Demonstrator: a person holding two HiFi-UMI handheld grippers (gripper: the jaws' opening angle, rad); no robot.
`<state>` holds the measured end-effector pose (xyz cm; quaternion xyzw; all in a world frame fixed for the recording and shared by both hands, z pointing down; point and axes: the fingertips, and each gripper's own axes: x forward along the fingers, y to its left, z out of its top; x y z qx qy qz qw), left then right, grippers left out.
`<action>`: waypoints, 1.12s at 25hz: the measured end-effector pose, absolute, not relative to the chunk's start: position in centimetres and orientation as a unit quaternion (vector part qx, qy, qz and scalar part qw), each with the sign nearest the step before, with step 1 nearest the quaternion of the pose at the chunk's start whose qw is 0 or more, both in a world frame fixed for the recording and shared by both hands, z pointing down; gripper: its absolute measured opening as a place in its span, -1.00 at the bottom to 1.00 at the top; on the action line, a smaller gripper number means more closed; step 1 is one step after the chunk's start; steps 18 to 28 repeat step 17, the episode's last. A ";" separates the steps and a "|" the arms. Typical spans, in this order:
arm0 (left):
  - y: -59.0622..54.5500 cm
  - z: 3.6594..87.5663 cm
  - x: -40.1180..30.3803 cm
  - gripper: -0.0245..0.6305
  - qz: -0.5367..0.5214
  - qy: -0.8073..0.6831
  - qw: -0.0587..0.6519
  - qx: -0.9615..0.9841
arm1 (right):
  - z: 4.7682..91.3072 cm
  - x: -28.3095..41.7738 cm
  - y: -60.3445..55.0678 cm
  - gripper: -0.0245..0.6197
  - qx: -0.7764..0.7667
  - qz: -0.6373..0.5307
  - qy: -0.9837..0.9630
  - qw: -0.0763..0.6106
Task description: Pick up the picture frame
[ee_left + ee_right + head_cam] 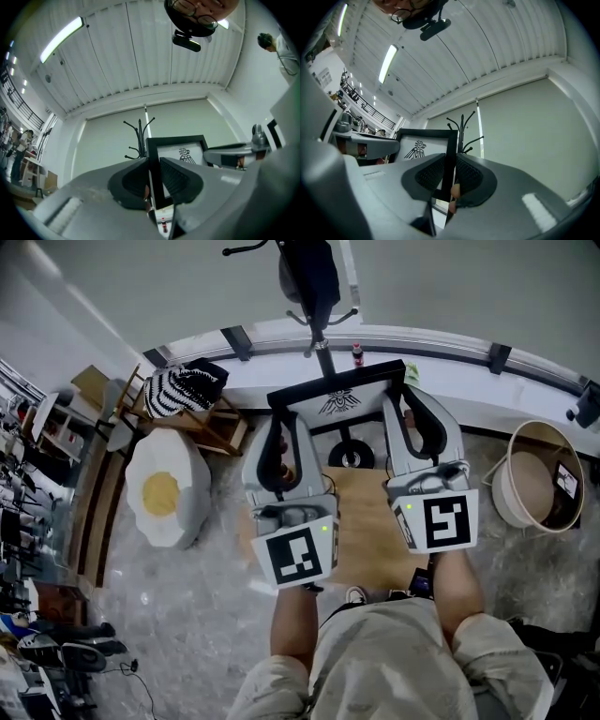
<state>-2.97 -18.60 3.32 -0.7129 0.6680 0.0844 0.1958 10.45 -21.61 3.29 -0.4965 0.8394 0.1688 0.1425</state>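
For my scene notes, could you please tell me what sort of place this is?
Likely a workshop corner staged as a room: coat stand, fried-egg cushion and basket, with cluttered shelves alongside.

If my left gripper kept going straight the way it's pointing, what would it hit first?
The left gripper is shut on the picture frame; past it, probably the coat stand, though depth is hard to judge.

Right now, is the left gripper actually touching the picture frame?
Touching. The left gripper view shows the left gripper with its pads clamped on both faces of the picture frame's black side edge, no gap.
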 end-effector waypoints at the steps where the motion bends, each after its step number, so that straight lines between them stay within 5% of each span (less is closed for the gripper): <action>1: -18.6 3.4 -3.2 -0.67 0.085 0.668 0.195 -0.713 | 3.3 10.3 -21.5 -0.70 -0.497 0.168 0.839 0.143; 28: -19.7 3.4 -0.9 -0.67 0.092 0.653 0.186 -0.728 | 3.1 12.7 -22.0 -0.70 -0.510 0.172 0.832 0.131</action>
